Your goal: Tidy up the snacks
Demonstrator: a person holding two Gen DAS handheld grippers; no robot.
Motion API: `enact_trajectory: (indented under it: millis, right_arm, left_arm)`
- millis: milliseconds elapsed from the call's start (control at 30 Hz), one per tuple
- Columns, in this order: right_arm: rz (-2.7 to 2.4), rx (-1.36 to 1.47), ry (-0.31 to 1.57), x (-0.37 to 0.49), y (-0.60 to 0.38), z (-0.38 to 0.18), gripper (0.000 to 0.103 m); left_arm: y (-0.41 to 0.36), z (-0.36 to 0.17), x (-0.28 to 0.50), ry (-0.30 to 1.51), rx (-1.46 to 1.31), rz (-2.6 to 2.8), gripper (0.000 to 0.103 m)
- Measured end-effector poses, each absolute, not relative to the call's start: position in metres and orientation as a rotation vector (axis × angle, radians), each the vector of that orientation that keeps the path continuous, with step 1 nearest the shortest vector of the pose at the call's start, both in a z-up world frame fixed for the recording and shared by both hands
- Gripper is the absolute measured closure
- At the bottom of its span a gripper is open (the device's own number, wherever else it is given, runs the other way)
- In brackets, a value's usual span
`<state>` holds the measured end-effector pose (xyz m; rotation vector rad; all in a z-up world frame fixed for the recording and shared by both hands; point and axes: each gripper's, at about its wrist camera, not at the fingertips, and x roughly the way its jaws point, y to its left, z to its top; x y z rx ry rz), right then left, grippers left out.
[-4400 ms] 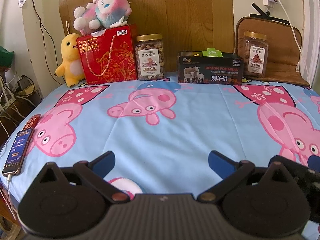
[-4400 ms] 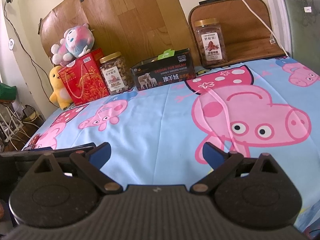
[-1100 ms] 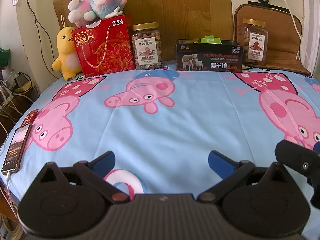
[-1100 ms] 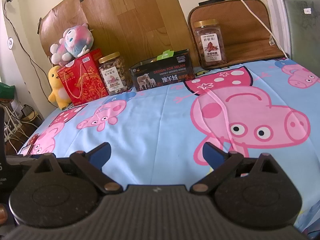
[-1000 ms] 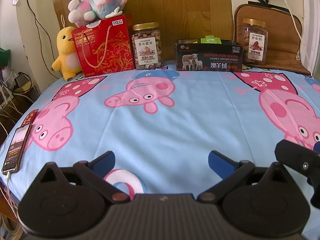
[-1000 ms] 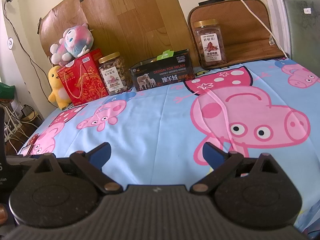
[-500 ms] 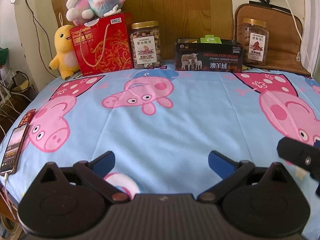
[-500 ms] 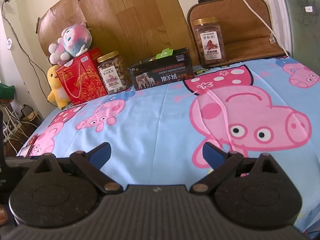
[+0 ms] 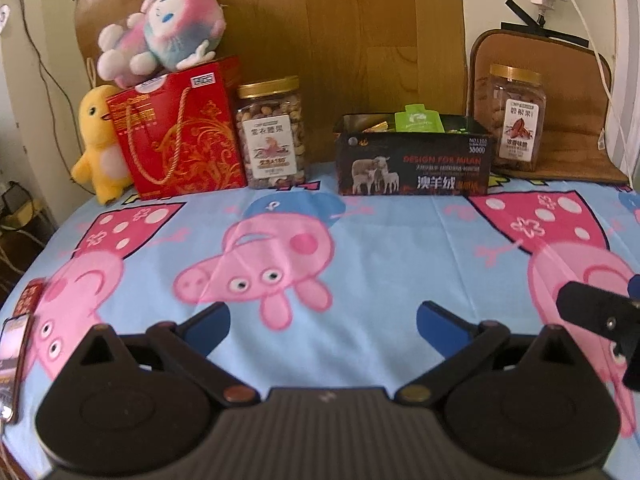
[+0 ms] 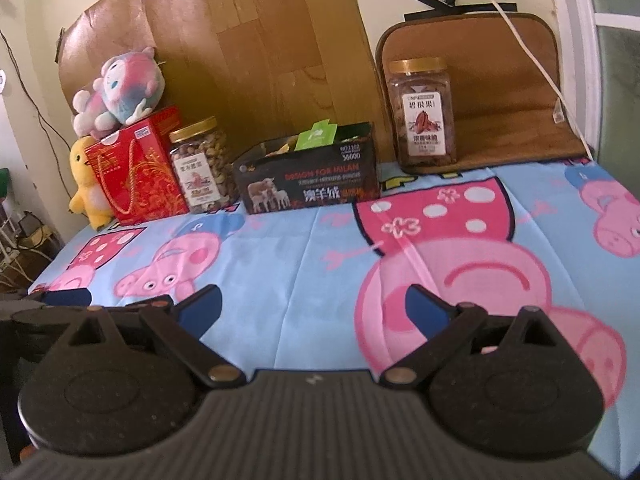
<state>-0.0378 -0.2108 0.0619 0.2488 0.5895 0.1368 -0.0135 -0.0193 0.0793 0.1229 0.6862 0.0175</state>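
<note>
Along the back of the bed stand a red biscuit gift box (image 9: 178, 138), a nut jar (image 9: 272, 134) with a gold lid, an open black box (image 9: 414, 162) holding snack packets, and a pecan jar (image 9: 516, 120) on a brown mat. The same row shows in the right wrist view: red box (image 10: 136, 172), nut jar (image 10: 202, 168), black box (image 10: 312, 180), pecan jar (image 10: 423, 116). My left gripper (image 9: 323, 320) is open and empty over the sheet, far from the snacks. My right gripper (image 10: 313, 304) is open and empty too.
A blue cartoon-pig sheet (image 9: 380, 248) covers the bed. A pink plush (image 9: 164, 38) lies on the red box, a yellow duck plush (image 9: 98, 140) beside it. A phone (image 9: 14, 356) lies at the left edge. A white cable (image 10: 532, 44) hangs at right.
Both grippers have moved forward toward the row of snacks, which now looks nearer. Both stay open and empty.
</note>
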Motion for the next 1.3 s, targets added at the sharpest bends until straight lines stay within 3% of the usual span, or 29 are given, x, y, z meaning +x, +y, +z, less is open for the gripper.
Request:
enact_trajectory:
  millis: [667,1300]
  right_arm:
    - [0.128,0.259,0.637,0.027,-0.223,0.049,0.003]
    - [0.126,0.259,0.644,0.036,-0.225,0.045,0.003]
  left_arm:
    - [-0.036,0.071,0.060,0.723,0.121,0.022,0.000]
    - [-0.040,0.070,0.067,0.712,0.113,-0.003,0.000]
